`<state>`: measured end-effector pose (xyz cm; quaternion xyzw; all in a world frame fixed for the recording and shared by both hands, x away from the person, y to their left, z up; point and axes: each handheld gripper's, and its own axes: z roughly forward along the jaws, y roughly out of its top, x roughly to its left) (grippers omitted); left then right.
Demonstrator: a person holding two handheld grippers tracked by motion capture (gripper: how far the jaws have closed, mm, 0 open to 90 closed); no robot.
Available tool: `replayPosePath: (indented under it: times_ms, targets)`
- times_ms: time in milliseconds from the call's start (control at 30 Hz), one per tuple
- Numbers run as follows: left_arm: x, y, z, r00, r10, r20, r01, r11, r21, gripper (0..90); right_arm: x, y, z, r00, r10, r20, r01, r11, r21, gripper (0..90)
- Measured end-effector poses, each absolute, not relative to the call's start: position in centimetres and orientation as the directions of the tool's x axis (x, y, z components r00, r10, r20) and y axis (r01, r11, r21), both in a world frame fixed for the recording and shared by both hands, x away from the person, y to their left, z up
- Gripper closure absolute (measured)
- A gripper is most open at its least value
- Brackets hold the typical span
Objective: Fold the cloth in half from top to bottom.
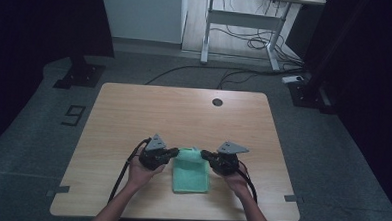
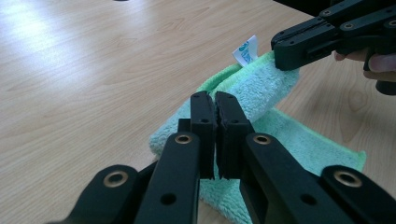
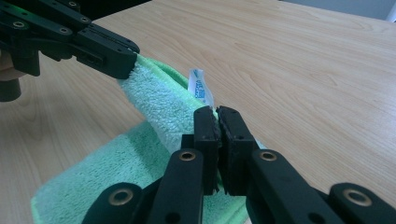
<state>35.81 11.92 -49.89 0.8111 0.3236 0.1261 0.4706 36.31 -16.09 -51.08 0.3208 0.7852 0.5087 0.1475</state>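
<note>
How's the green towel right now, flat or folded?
Partly folded. The green towel lies on the table with its far edge lifted and doubled over, pinched by the left hand-held gripper and right hand-held gripper.

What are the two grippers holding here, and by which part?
Both hold the green towel by its far edge: the left gripper at one corner, the right gripper at the other corner, near the white tag.

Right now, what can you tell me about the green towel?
The green towel is soft, fluffy terry cloth with a small white tag. It lies near the front of the wooden table, its far edge lifted and folded toward the person. The left gripper and right gripper each pinch a lifted corner, jaws shut.
</note>
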Motion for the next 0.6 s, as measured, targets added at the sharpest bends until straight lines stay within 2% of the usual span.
replayPosePath:
  times_ms: [600]
  targets:
    - [34.57, 11.91, -50.01, 0.759, 0.643, -0.1, 0.402, -0.342, 0.849, 87.0, 35.11, -16.21, -51.6, -0.756, 0.644, 0.117, 0.367, 0.27, 0.89, 85.9]
